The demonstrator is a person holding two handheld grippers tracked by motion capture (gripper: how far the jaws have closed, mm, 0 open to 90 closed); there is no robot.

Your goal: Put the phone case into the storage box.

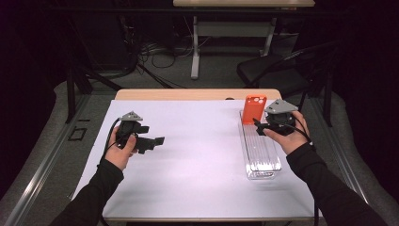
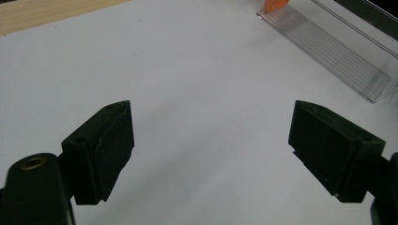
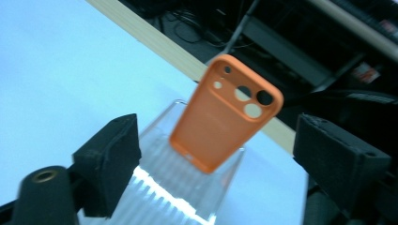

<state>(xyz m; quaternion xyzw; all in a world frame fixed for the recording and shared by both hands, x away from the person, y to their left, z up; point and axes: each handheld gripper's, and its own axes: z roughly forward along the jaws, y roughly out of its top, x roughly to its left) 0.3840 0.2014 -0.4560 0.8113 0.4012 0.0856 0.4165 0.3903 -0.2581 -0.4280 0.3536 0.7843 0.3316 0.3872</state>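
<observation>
Risk: orange phone case (image 3: 225,115) stands tilted in clear rack (image 1: 260,153), may topple | I see right hand-held gripper (image 3: 216,154) wide, empty | left hand-held gripper (image 2: 211,145) wide, empty over worktop (image 1: 197,155)

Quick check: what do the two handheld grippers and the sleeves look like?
Both grippers, left and right, are black with two blocky black jaws, a grey three-cornered plate on top and a black trailing cable. A brass-coloured insert shows near the left jaw base in each gripper view. Sleeves are black, long.

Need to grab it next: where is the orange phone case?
In the high view the orange phone case stands upright at the far end of the clear rack, right side, just left of the right claw.
</observation>
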